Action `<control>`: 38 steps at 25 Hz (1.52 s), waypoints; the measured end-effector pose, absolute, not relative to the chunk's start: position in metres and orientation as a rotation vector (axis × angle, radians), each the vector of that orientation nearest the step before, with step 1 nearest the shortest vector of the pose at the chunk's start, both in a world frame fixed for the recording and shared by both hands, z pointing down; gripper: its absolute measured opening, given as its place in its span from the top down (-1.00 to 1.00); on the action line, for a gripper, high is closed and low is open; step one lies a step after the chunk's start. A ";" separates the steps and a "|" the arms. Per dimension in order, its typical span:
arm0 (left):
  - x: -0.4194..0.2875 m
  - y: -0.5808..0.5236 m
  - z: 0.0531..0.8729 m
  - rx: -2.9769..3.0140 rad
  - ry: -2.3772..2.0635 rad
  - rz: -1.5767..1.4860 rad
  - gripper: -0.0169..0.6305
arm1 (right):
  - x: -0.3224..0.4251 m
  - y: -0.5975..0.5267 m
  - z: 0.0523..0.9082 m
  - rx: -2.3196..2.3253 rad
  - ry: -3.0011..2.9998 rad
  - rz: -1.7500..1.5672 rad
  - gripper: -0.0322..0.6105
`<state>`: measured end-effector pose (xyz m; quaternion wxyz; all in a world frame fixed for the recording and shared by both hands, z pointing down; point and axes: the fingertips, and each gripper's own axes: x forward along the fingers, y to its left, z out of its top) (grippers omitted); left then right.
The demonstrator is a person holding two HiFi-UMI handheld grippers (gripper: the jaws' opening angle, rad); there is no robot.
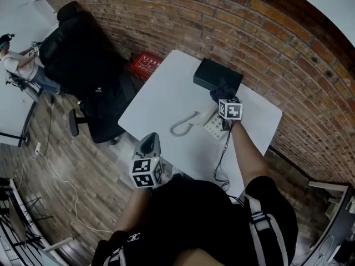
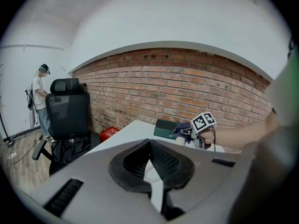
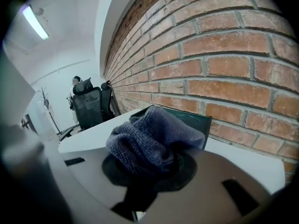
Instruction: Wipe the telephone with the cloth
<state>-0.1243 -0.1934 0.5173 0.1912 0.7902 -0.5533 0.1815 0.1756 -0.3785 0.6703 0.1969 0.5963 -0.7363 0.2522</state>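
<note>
A dark box [image 1: 217,75] sits at the white table's [image 1: 166,93] far edge by the brick wall [image 1: 183,15]. A black chair [image 1: 83,60] stands left.

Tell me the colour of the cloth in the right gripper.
The cloth is dark greyish blue; the right gripper view shows it best.
</note>
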 end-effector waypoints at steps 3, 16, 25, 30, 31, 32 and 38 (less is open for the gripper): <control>-0.122 -0.194 0.517 2.221 -1.549 0.503 0.97 | 0.161 -0.374 0.675 1.626 -2.105 0.683 0.73; -0.118 -0.194 0.522 2.222 -1.524 0.495 0.97 | 0.102 -0.337 0.680 1.448 -2.235 0.541 0.73; -0.116 -0.195 0.523 2.222 -1.509 0.483 0.97 | 0.043 -0.290 0.704 1.177 -2.279 0.474 0.74; -0.122 -0.197 0.522 2.214 -1.515 0.480 0.97 | 0.024 -0.255 0.729 1.010 -2.206 0.490 0.74; -0.124 -0.198 0.523 2.210 -1.516 0.478 0.97 | 0.023 -0.249 0.732 0.985 -2.193 0.476 0.74; -0.125 -0.198 0.523 2.207 -1.518 0.474 0.97 | 0.023 -0.243 0.735 0.961 -2.178 0.470 0.74; -0.123 -0.201 0.524 2.215 -1.513 0.463 0.97 | 0.030 -0.230 0.746 0.905 -2.130 0.444 0.73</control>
